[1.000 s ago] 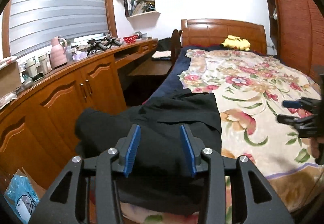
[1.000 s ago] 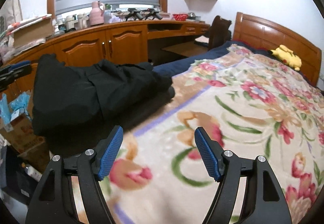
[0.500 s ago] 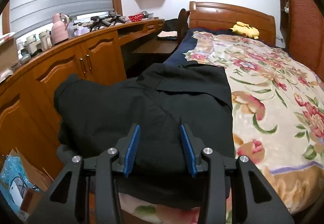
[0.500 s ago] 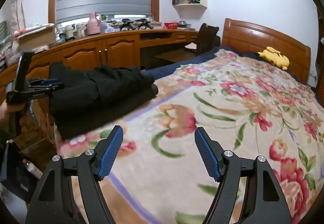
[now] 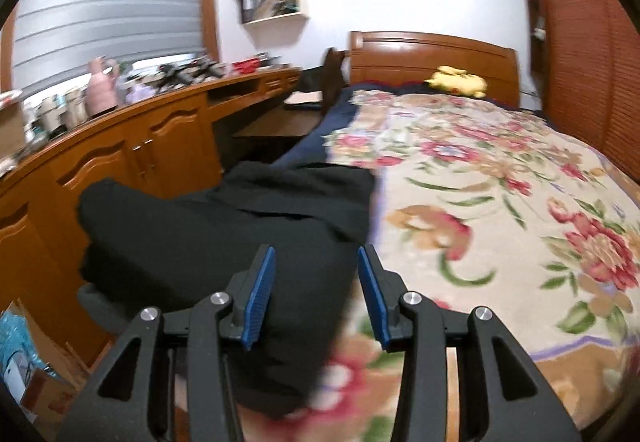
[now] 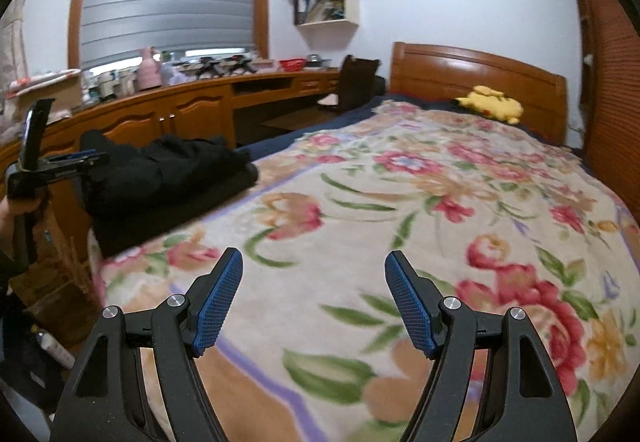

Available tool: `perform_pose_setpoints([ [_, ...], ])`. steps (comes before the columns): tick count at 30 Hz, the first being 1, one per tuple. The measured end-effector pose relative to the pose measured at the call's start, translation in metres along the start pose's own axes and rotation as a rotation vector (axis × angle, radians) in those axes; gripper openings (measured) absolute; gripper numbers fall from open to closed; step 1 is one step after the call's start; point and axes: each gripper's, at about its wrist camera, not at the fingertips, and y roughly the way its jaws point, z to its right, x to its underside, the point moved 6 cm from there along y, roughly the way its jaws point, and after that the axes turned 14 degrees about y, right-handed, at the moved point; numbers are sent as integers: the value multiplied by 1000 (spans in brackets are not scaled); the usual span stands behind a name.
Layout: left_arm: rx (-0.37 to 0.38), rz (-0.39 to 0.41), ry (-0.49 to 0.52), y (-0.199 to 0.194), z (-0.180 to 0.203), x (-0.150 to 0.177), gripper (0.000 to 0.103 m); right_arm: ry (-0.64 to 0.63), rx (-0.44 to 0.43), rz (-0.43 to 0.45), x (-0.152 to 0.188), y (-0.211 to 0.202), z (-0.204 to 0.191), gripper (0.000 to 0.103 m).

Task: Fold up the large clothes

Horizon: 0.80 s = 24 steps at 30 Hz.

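A black garment (image 5: pixel 224 238) lies folded in a thick pile on the left near corner of the bed; it also shows in the right wrist view (image 6: pixel 168 178). My left gripper (image 5: pixel 316 262) is open and empty, above the garment's near right part. It shows from the side in the right wrist view (image 6: pixel 64 164), held in a hand at the bed's left edge. My right gripper (image 6: pixel 314 266) is open wide and empty, above the floral blanket (image 6: pixel 420 210) near the foot of the bed.
The floral blanket covers the bed (image 5: pixel 500 178). A yellow plush toy (image 5: pixel 458 81) lies by the wooden headboard (image 5: pixel 432 58). A wooden cabinet and desk (image 5: pixel 132 146) with clutter on top runs along the left. Boxes and bags (image 5: pixel 28 358) sit on the floor at the left.
My left gripper has shifted right along the garment and the view has tilted up. My right gripper has drawn back from the garment and turned toward the middle of the bed.
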Motion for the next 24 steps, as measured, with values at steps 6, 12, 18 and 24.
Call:
perform_pose_setpoints([
  [6, 78, 70, 101, -11, 75, -20, 51, 44, 68, 23, 12, -22, 39, 76],
  [12, 231, 131, 126, -21, 153, -39, 55, 97, 117, 29, 23, -34, 75, 76],
  [18, 338, 153, 134, -24, 219, -50, 56, 139, 169, 46, 33, -45, 106, 82],
  [24, 386, 146, 112, -15, 271, -52, 56, 159, 273, 87, 37, -57, 138, 86],
])
